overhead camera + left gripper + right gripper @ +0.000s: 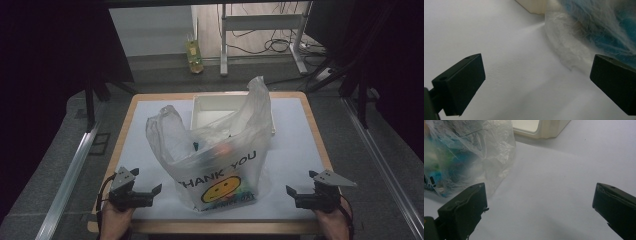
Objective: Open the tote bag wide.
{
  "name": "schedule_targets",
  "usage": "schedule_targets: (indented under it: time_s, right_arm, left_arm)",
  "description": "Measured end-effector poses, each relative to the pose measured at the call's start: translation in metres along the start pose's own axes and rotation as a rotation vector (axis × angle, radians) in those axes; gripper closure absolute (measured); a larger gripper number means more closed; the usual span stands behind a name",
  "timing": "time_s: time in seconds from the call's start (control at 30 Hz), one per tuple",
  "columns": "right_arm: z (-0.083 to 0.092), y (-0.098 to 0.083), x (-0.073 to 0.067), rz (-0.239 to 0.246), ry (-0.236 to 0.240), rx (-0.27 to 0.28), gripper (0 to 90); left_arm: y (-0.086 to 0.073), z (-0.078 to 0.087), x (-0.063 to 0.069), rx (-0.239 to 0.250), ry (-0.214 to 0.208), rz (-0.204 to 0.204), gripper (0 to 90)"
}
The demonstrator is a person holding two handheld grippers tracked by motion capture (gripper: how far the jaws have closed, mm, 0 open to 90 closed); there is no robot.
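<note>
Setting: probably a lab or test room. Evidence: black curtains point(45, 60), desk frame point(262, 35) with loose cables point(260, 47), grey carpet point(50, 165).

Beyond my table point(300, 150), a yellowish bottle point(194, 54) stands on the floor beside tangled cables point(272, 46).

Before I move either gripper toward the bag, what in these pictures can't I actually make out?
- Contents of the plastic bag: high view, veiled by cloudy film; just blue and orange patches.
- Same contents in the left gripper view: a blue blur, too close.
- Inside of the white tray: high view, near part hidden behind the bag.
- Tray in the right gripper view: cut off by the top edge.
- Small print under the smiley: too small.
</note>
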State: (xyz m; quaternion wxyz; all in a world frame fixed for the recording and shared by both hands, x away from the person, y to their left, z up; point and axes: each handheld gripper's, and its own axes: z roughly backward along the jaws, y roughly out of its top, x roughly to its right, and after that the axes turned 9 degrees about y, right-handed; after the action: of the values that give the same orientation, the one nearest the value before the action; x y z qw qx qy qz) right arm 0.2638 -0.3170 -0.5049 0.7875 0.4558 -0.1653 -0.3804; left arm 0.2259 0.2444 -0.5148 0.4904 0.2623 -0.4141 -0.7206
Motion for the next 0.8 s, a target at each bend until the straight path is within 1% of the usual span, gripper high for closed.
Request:
schedule_targets:
  time_s: [0.17, 0.2, 0.23, 0.27, 0.3, 0.33, 0.4, 0.53, 0.8]
  right_arm:
    - [-0.0007, 0.0, -0.001, 0.007, -0.001, -0.002, 0.0]
    - [0.0004, 0.0007, -0.0019, 0.018, -0.001, 0.01, 0.0]
    - [0.0004, 0.0007, -0.0019, 0.018, -0.001, 0.01, 0.0]
    - [0.0022, 0.0015, -0.0023, 0.022, 0.002, 0.028, 0.0]
    - [0.0022, 0.0015, -0.0023, 0.022, 0.002, 0.028, 0.0]
    - [0.0035, 0.0019, -0.0021, 0.017, 0.016, 0.048, 0.0]
    - [0.0037, 0.0019, -0.0017, 0.011, 0.031, 0.061, 0.0]
    - [0.0025, 0.0019, -0.0021, 0.011, 0.045, 0.058, 0.0]
    - [-0.0016, 0.0022, -0.0058, 0.022, 0.052, 0.053, 0.0]
  left_arm:
    - [0.0002, 0.0027, -0.0021, 0.022, 0.002, 0.02, 0.0]
    - [0.0004, 0.0035, -0.003, 0.029, 0.009, 0.017, 0.0]
    - [0.0004, 0.0035, -0.003, 0.029, 0.009, 0.017, 0.0]
    - [0.0004, 0.004, -0.0029, 0.037, 0.02, 0.01, 0.0]
    - [0.0004, 0.004, -0.0029, 0.037, 0.02, 0.01, 0.0]
    - [0.0007, 0.0044, -0.0027, 0.04, 0.023, 0.007, 0.0]
    - [0.0014, 0.0058, -0.0019, 0.046, 0.03, -0.002, 0.0]
    - [0.0017, 0.0064, -0.0013, 0.043, 0.036, -0.008, 0.0]
    - [0.0036, 0.0077, -0.001, 0.036, 0.029, 0.014, 0.0]
